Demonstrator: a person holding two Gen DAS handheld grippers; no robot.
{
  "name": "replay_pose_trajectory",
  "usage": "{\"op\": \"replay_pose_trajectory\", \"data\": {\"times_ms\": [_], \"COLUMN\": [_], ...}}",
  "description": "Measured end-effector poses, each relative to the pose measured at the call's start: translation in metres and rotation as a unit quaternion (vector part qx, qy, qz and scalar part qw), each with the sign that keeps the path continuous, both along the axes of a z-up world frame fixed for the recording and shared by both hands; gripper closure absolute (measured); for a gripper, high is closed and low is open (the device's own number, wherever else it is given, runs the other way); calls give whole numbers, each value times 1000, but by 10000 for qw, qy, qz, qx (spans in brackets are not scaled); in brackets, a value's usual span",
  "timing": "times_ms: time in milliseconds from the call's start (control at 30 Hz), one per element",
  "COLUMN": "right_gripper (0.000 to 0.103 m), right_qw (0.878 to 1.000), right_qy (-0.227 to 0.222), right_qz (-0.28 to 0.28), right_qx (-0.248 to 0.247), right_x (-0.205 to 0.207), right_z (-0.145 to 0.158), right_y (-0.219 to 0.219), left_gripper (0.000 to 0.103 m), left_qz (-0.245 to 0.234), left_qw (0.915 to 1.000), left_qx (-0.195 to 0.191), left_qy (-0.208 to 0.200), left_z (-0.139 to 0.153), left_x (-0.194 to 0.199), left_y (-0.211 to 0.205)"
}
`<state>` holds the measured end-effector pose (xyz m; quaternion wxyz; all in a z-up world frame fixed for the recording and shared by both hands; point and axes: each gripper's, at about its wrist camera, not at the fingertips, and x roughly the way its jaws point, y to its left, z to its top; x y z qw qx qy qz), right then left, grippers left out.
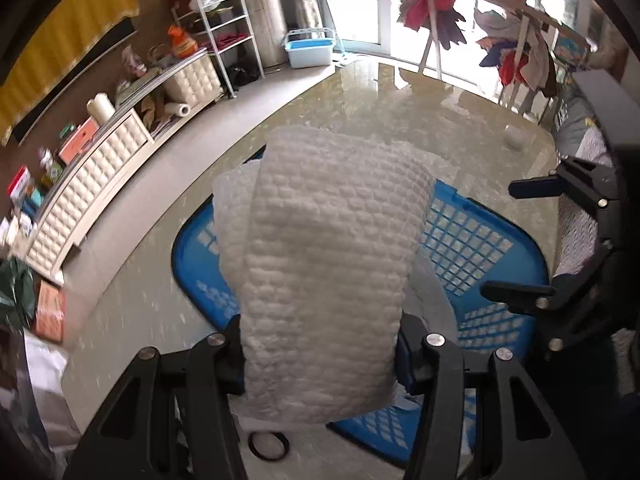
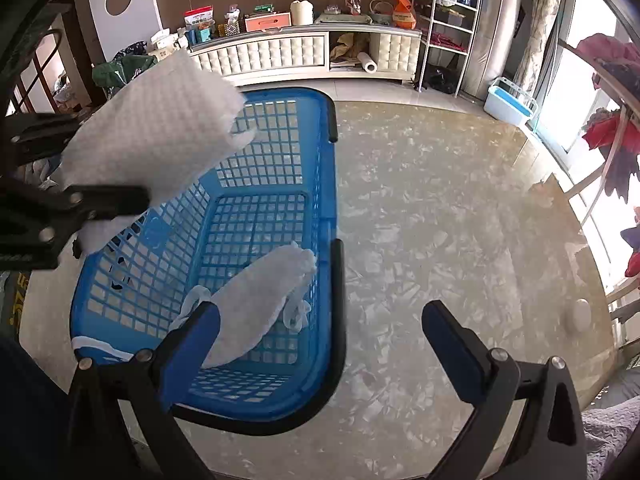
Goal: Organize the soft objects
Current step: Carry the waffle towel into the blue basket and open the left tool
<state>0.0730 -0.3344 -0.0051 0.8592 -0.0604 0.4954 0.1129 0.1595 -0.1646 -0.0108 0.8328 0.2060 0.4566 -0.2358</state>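
Observation:
A roll of white bubble wrap [image 1: 328, 240] stands up between the fingers of my left gripper [image 1: 320, 360], which is shut on its lower part. It hangs over a blue mesh basket [image 1: 480, 248] on the marbled table. From the right wrist view the same roll [image 2: 152, 128] sits in the left gripper [image 2: 80, 160] above the basket's far left corner. A smaller white padded piece [image 2: 260, 300] lies on the floor of the basket [image 2: 332, 184]. My right gripper [image 2: 320, 340] is open and holds nothing; it straddles the basket's right rim. It also shows as the right gripper [image 1: 524, 240] beside the basket.
A small white round object [image 2: 582, 312] lies near the table's right edge. A black ring [image 1: 268, 446] rests on the table below the left gripper. Beyond the table stand a white sideboard [image 2: 280, 54], a light-blue bin [image 2: 508, 104] and a drying rack [image 1: 432, 20] with clothes.

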Motion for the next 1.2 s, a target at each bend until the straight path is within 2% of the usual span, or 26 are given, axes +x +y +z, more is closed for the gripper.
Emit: {"op": "replay_pose_trajectory", "data": {"times_ms": [233,467,633,733,967,1033,1167,1200], "right_gripper": [2,2,2,2,2,2,2,2], "right_qw": [9999,9996,9994,9994,9989,9986,9985,9985], "right_qy": [60,168,225,220,309,331,341,348], "right_qz": [22,62,44,51,69,67,72,70], "right_qx": [155,224,255,265,360,401,418,427], "right_x": [5,13,20,22,25,25,25,25], "right_z": [-9,-15,-18,-18,-23,-25,-26,-26], "right_y": [-6,-10,-14,-16,-14,-14,-14,-14], "left_gripper": [52,52,51,50,45,39,19,19], "left_qz": [-541,-1003,-1197,-1258,-1368,-1424,-1434,-1414], "left_qw": [9983,9920,9894,9869,9837,9825,9824,9827], "left_qx": [233,740,766,867,983,1006,1035,1062], "left_qy": [-14,184,303,510,626,658,606,554], "left_z": [-21,-46,-52,-58,-56,-57,-51,-49], "left_x": [21,39,47,52,58,60,63,60], "left_y": [-13,-24,-30,-34,-38,-39,-43,-43]}}
